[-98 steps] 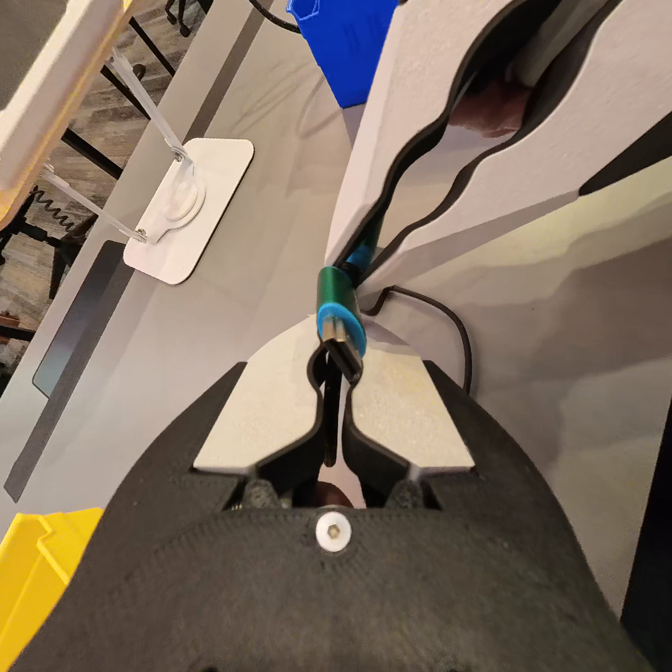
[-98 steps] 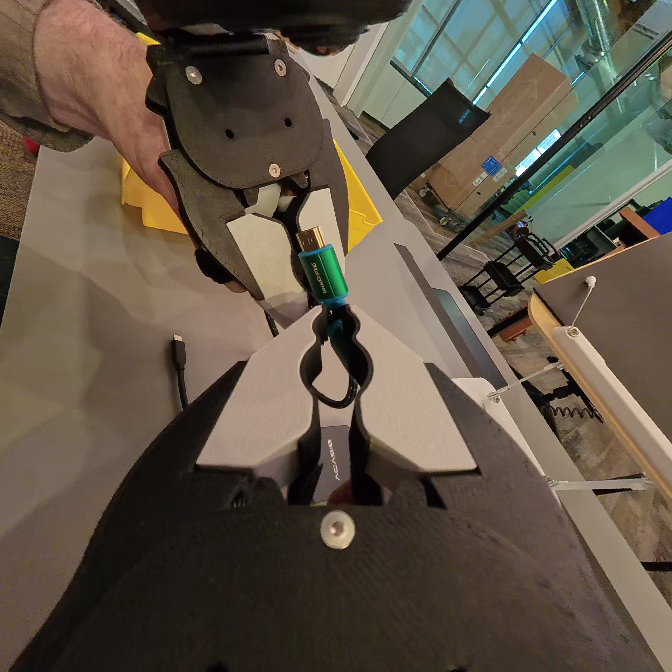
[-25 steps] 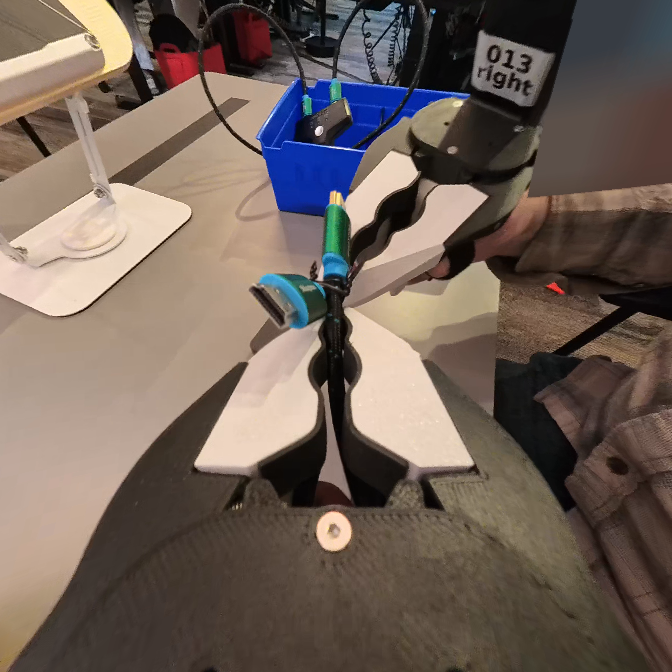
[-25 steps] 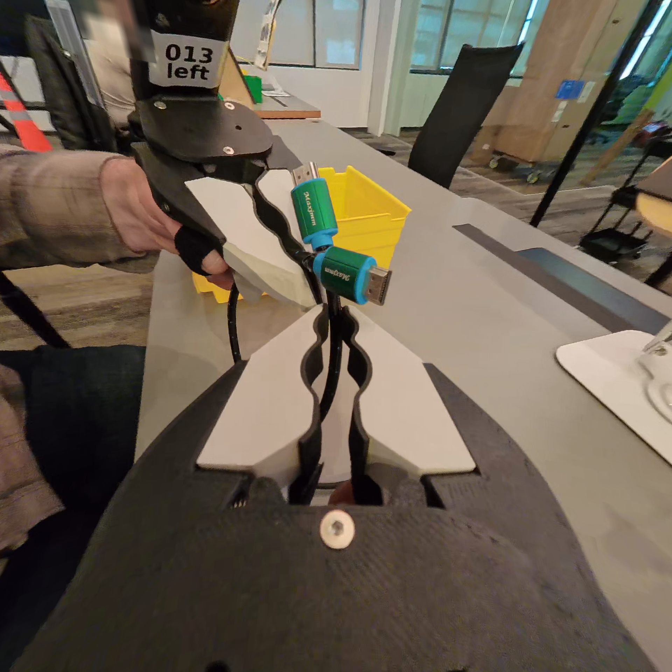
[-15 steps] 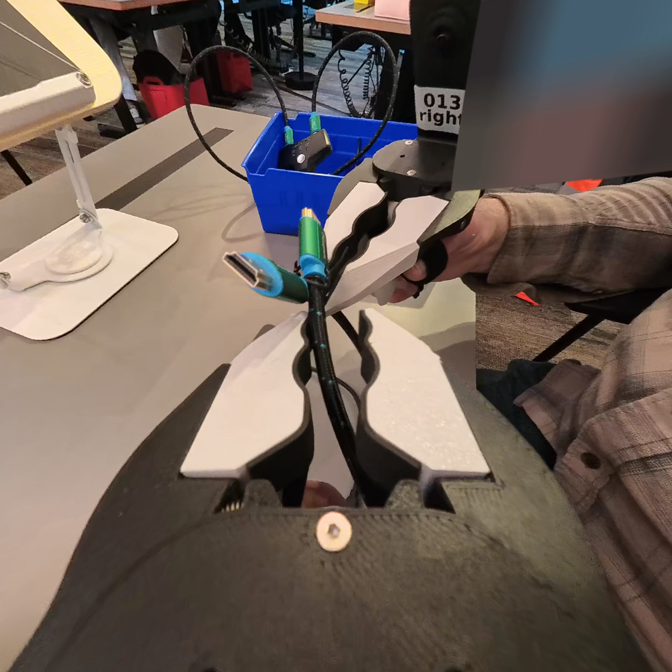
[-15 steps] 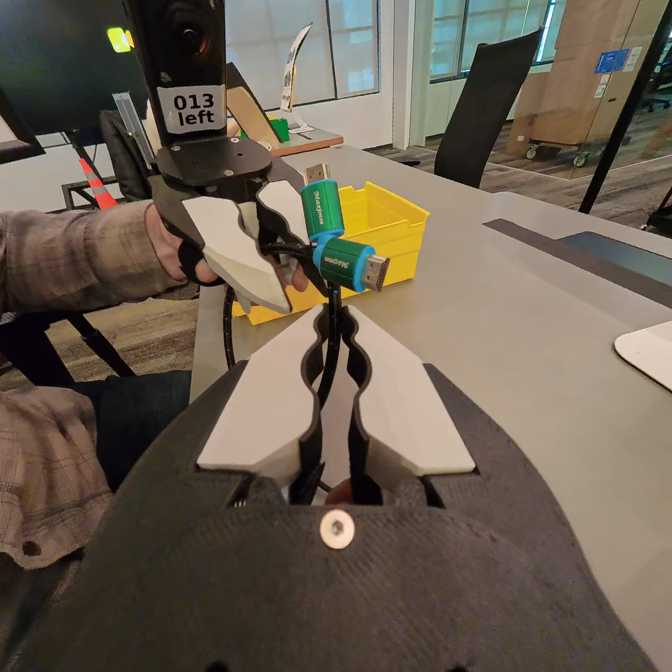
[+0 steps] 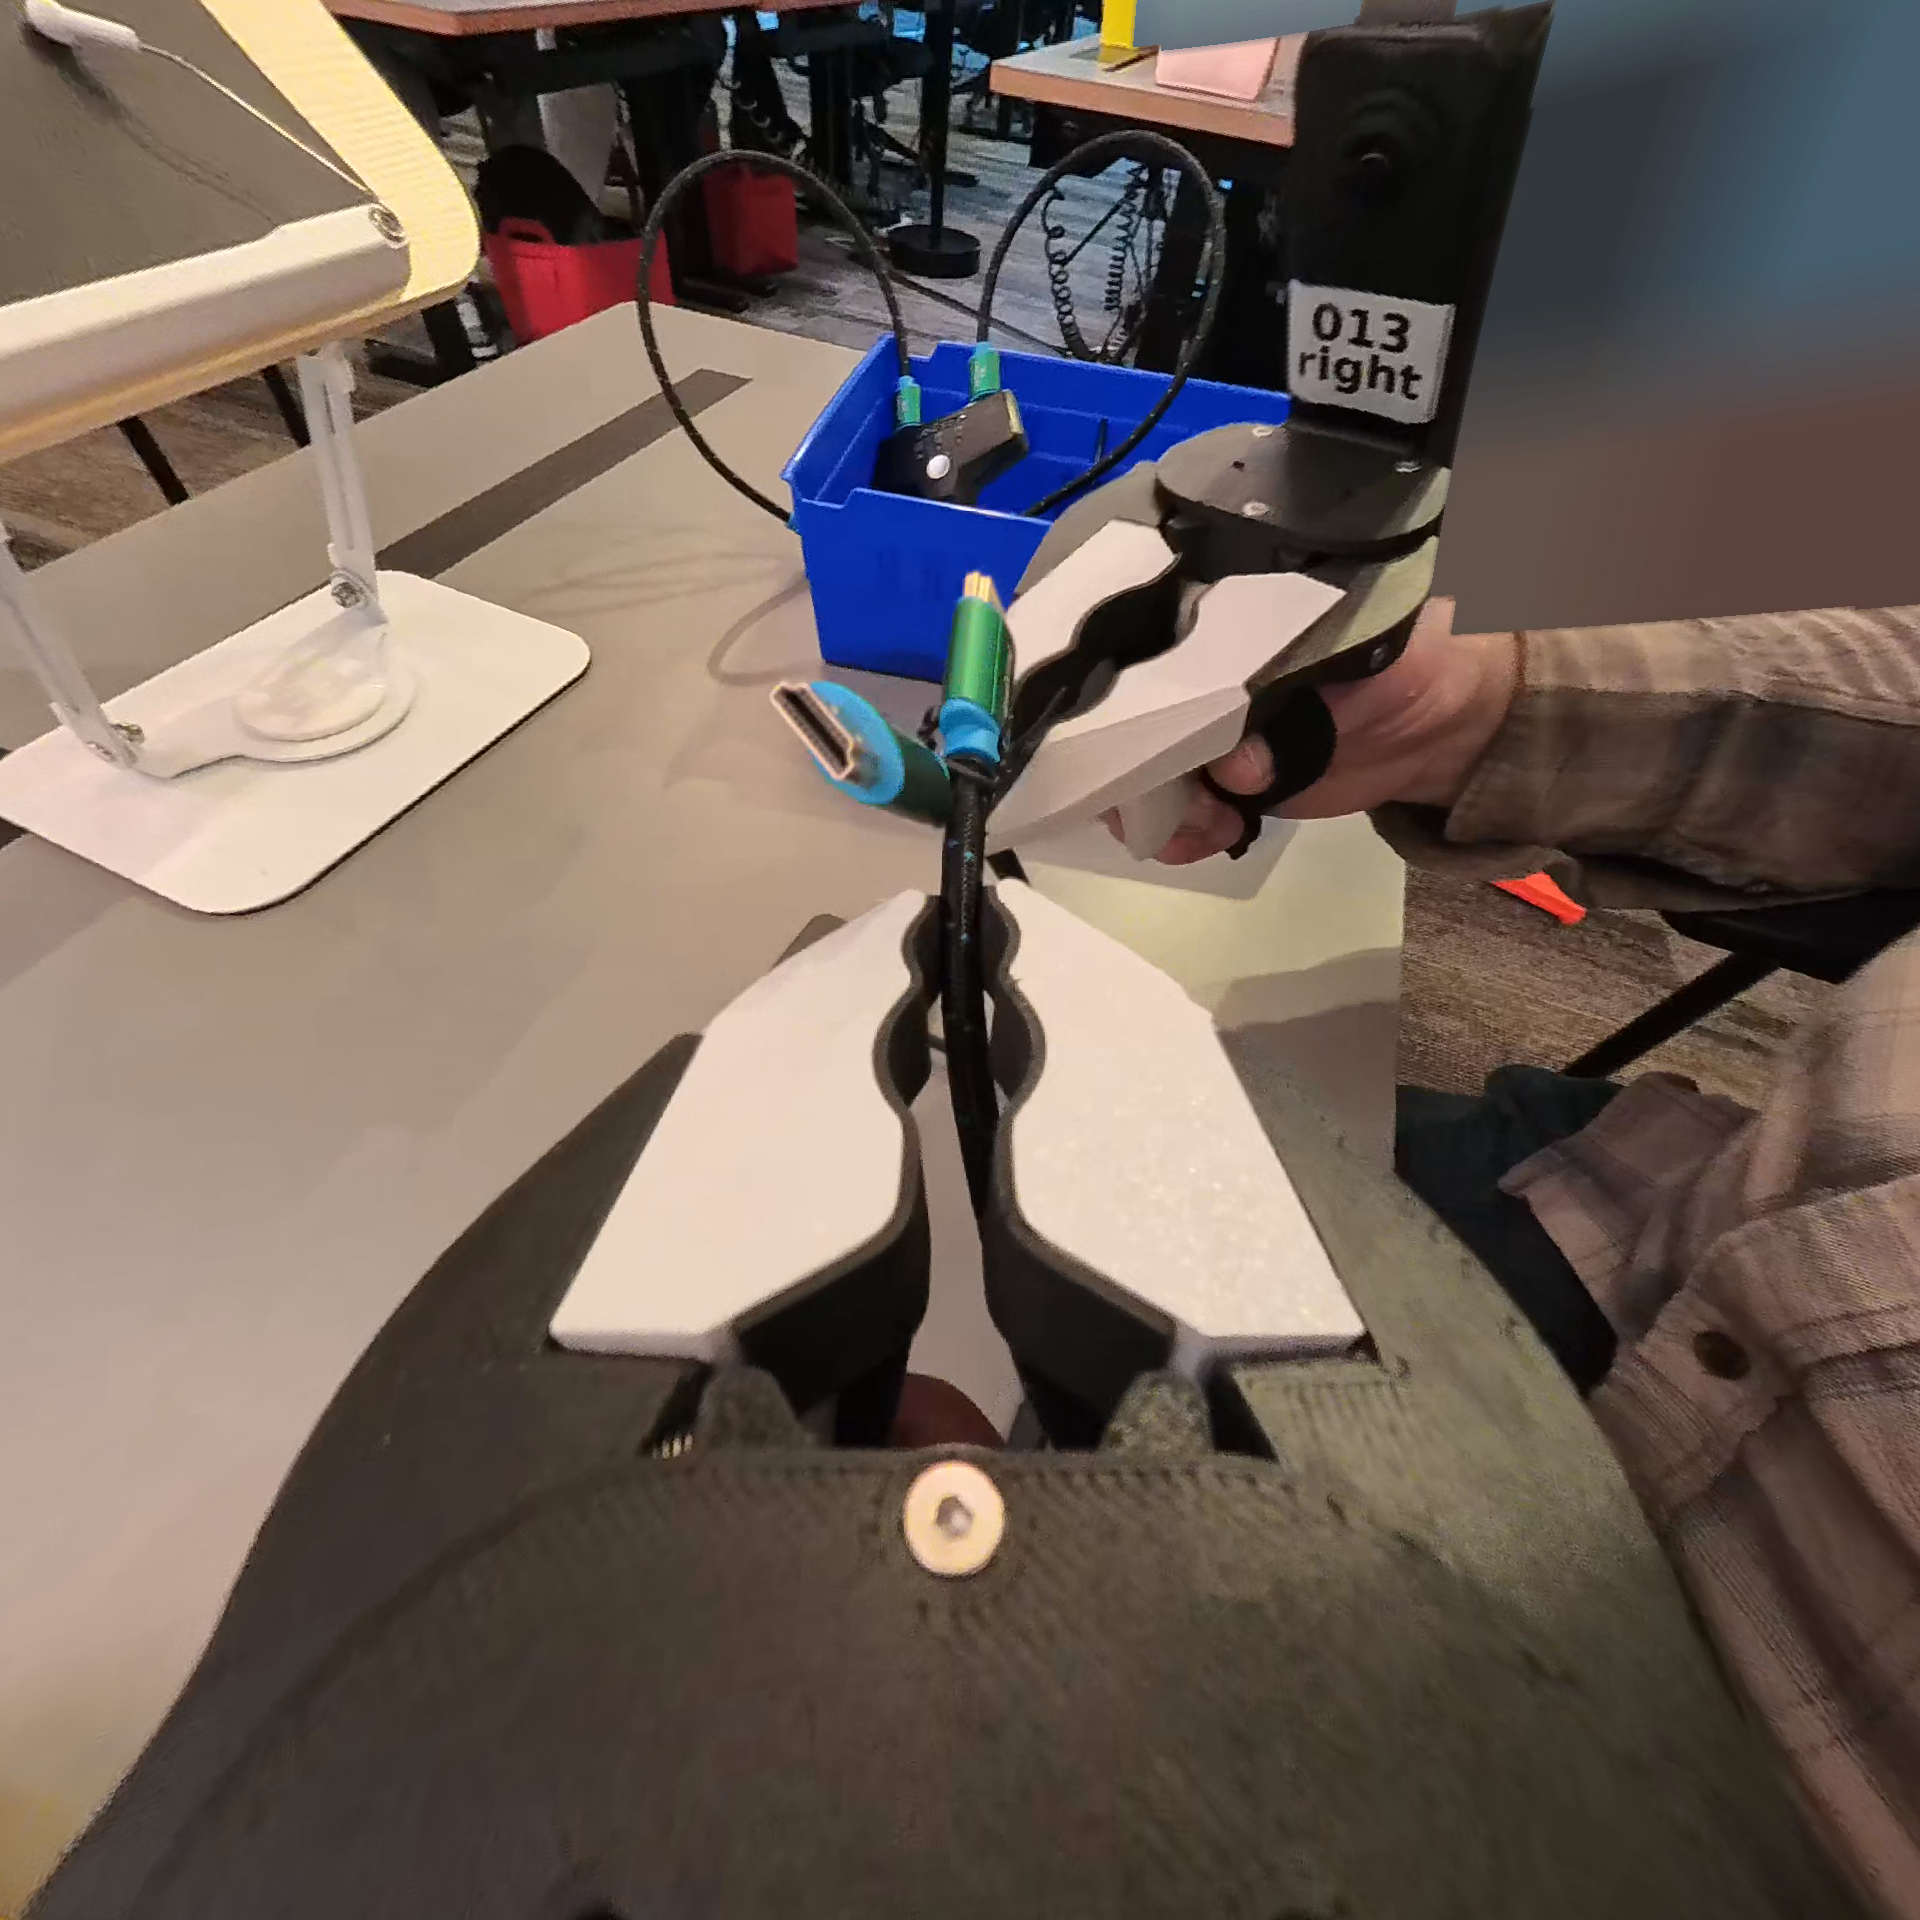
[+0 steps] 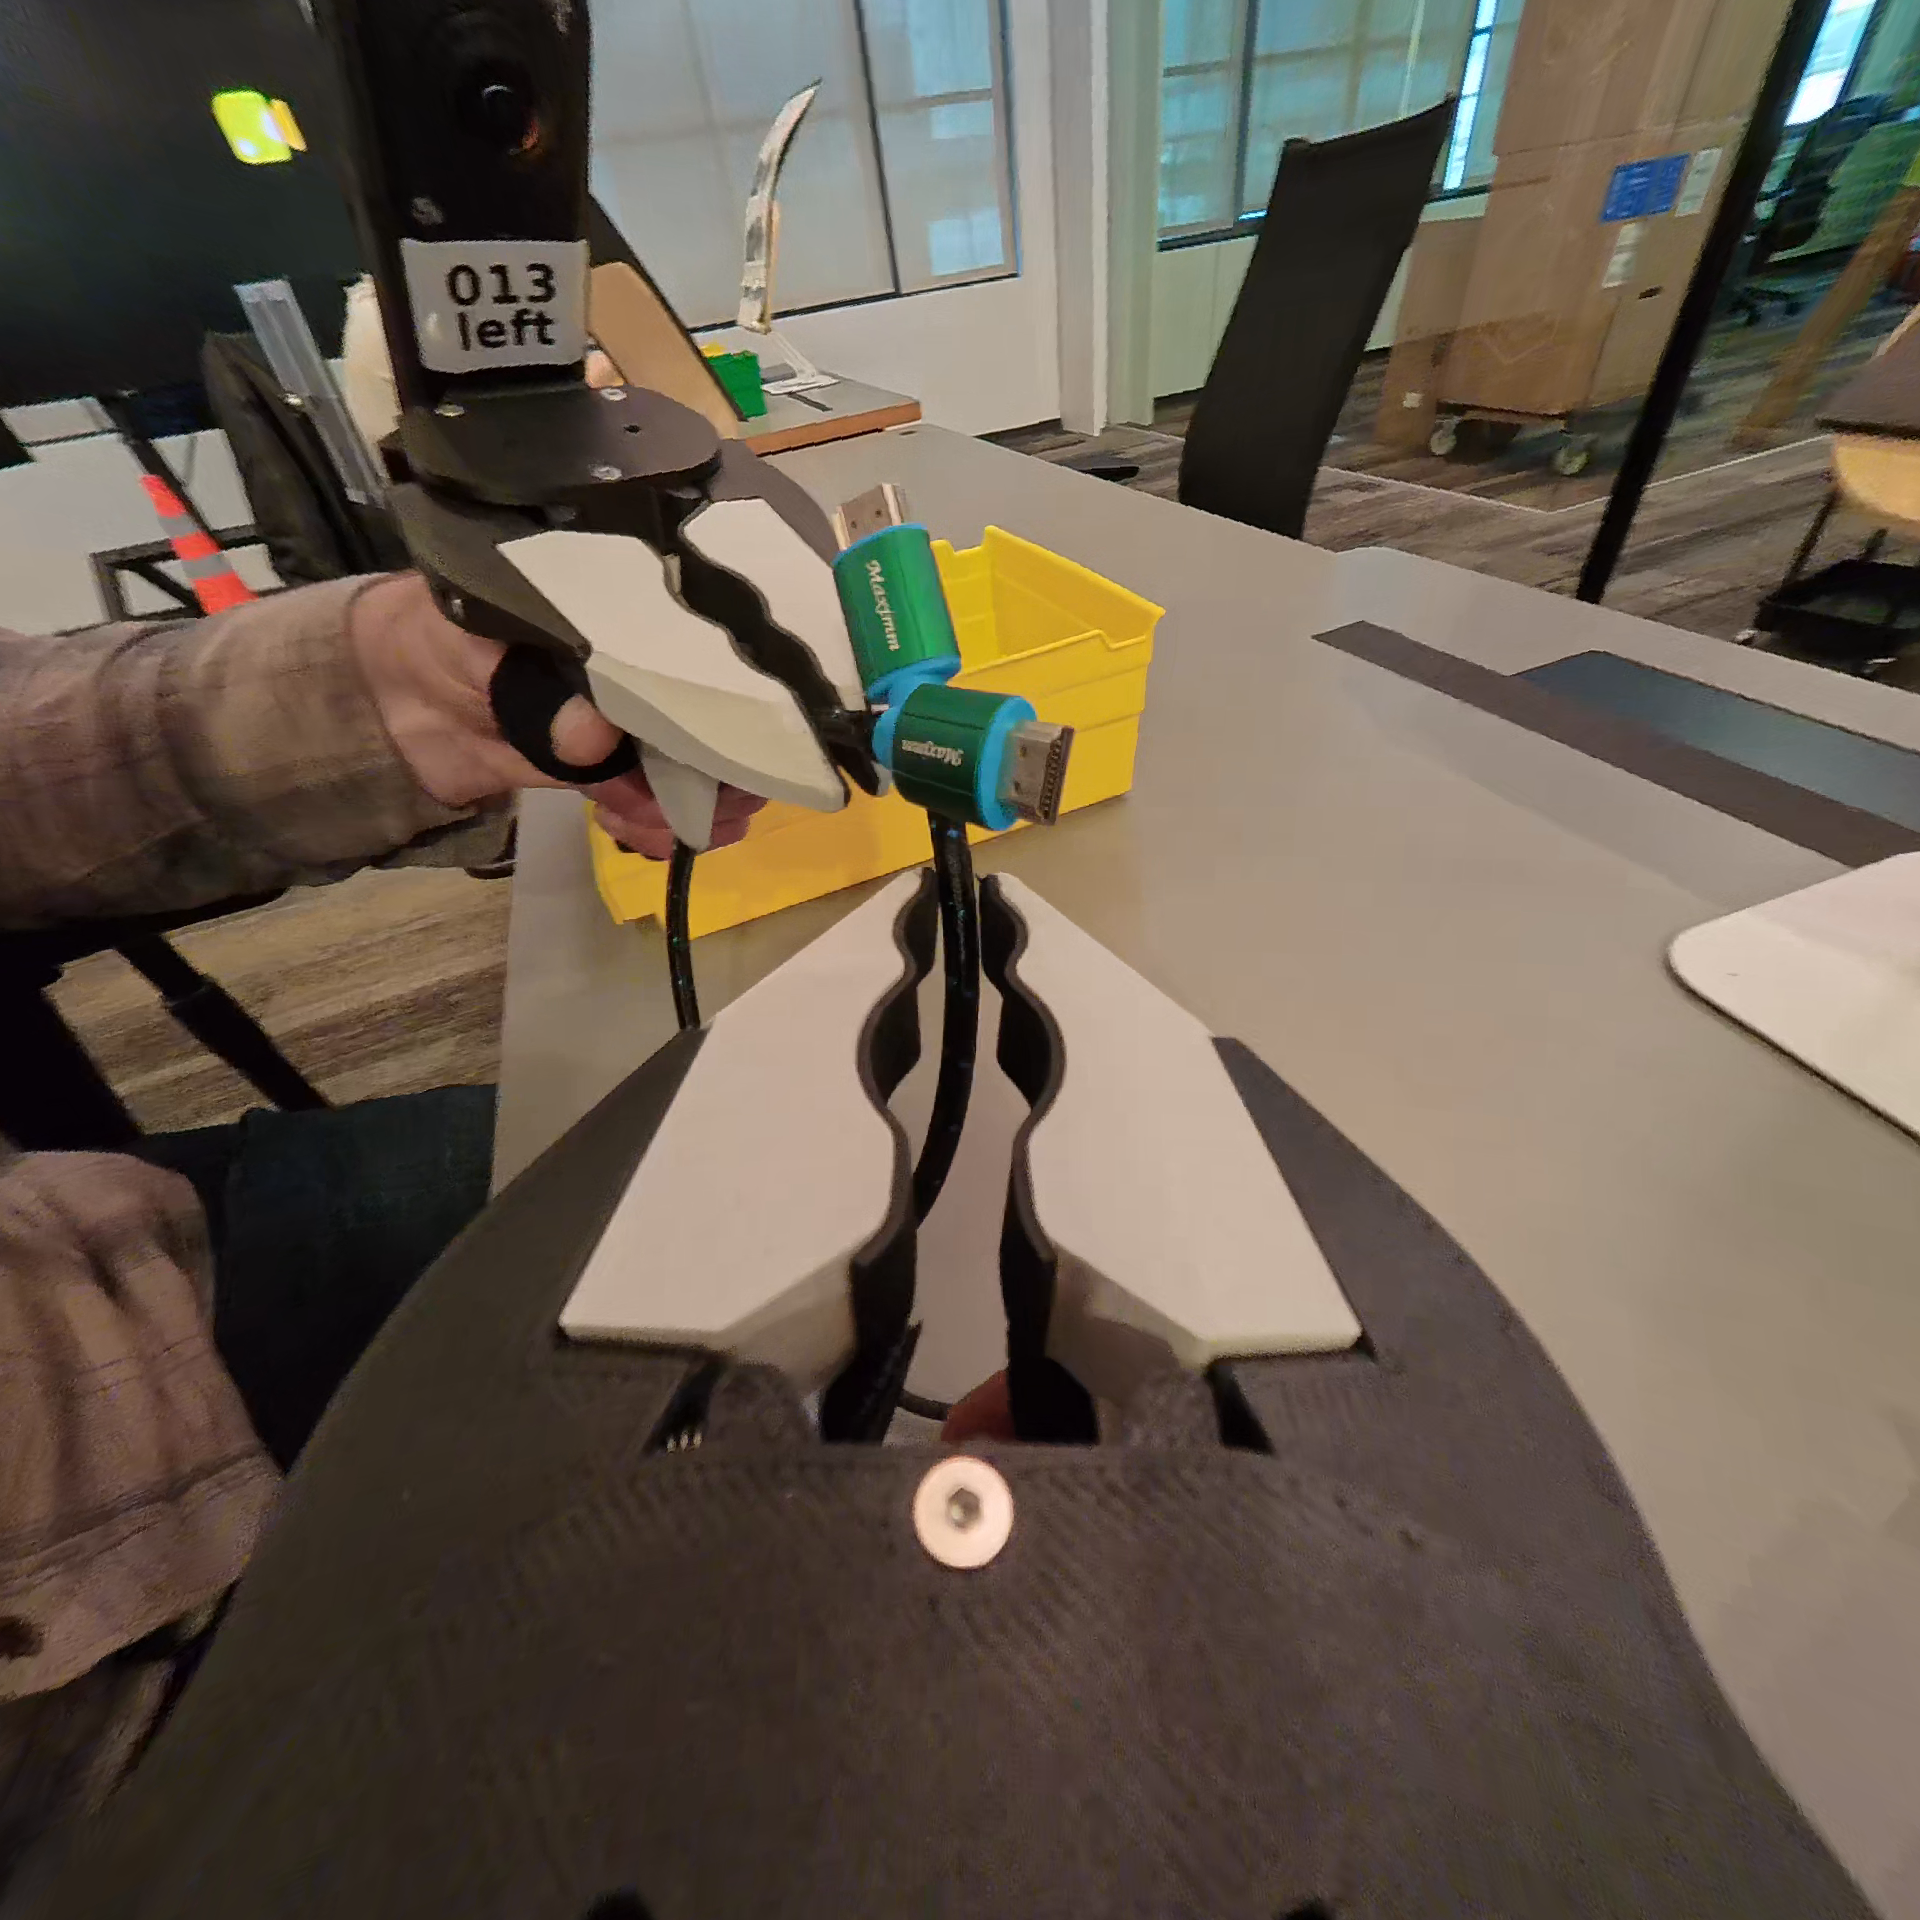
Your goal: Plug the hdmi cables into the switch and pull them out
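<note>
**Q:** Plug count?

**A:** Four HDMI plugs, all green-shelled. Two are up over the grey table (image 7: 312, 1091): an upright plug (image 7: 977, 660) and a sideways plug (image 8: 961, 756), touching at their blue collars. Two more sit in the black switch (image 7: 951, 457), which lies in the one blue bin (image 7: 914, 582) well beyond. There is one yellow bin (image 8: 1049, 665) too.

**Q:** Tongs?

**A:** My left tongs (image 7: 961, 914) are pinched on the black braided cable (image 7: 961, 1039) just under the upright plug. My right tongs (image 8: 956, 888) are pinched on the same kind of cable under the sideways one. Whether that is one lead or two, I cannot tell.

**Q:** Writing?

**A:** Pale lettering runs along both near shells, and there is one white label (image 8: 499, 307) on each tong's post, so two in all.
</note>
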### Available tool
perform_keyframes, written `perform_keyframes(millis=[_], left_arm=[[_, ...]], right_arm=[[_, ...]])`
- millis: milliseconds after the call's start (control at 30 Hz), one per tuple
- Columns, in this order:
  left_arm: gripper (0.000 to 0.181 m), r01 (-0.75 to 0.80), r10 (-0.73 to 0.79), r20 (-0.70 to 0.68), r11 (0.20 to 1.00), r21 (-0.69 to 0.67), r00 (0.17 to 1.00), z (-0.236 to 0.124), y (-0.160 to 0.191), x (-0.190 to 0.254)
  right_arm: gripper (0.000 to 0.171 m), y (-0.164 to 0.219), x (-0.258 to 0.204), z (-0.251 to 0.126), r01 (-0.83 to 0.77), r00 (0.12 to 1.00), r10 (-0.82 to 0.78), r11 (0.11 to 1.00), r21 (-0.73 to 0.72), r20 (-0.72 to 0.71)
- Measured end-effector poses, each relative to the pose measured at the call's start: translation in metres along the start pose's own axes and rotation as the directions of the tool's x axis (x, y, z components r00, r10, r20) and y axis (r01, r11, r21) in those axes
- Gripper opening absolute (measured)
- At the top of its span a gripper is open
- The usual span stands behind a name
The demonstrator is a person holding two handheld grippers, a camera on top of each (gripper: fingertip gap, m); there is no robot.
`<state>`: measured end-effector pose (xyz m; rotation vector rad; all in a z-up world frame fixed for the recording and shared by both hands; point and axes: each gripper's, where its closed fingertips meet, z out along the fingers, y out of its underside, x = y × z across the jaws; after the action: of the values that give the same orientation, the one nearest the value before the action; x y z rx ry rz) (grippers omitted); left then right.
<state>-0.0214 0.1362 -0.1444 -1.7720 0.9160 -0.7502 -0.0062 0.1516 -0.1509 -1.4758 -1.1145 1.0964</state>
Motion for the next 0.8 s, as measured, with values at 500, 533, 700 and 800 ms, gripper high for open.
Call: perform_keyframes(millis=[500,533,700,800], left_arm=[[0.005,-0.391,0.404,0.454,0.912,-0.127,0.794,0.010,-0.012,-0.024],[0.005,-0.415,0.431,0.469,0.899,-0.144,0.771,0.011,-0.012,-0.024],[0.005,-0.491,0.529,0.507,0.843,-0.220,0.681,0.015,-0.009,-0.023],[0.005,-0.498,0.536,0.513,0.837,-0.224,0.671,0.018,-0.009,-0.023]], right_arm=[[0.019,-0.029,0.006,-0.011,-0.364,0.931,0.356,0.924,0.119,0.078],[0.021,-0.031,0.007,-0.012,-0.391,0.920,0.382,0.911,0.127,0.090],[0.015,-0.026,0.008,-0.009,-0.446,0.894,0.436,0.888,0.113,0.103],[0.006,-0.024,0.011,-0.008,-0.408,0.913,0.403,0.906,0.112,0.060]])
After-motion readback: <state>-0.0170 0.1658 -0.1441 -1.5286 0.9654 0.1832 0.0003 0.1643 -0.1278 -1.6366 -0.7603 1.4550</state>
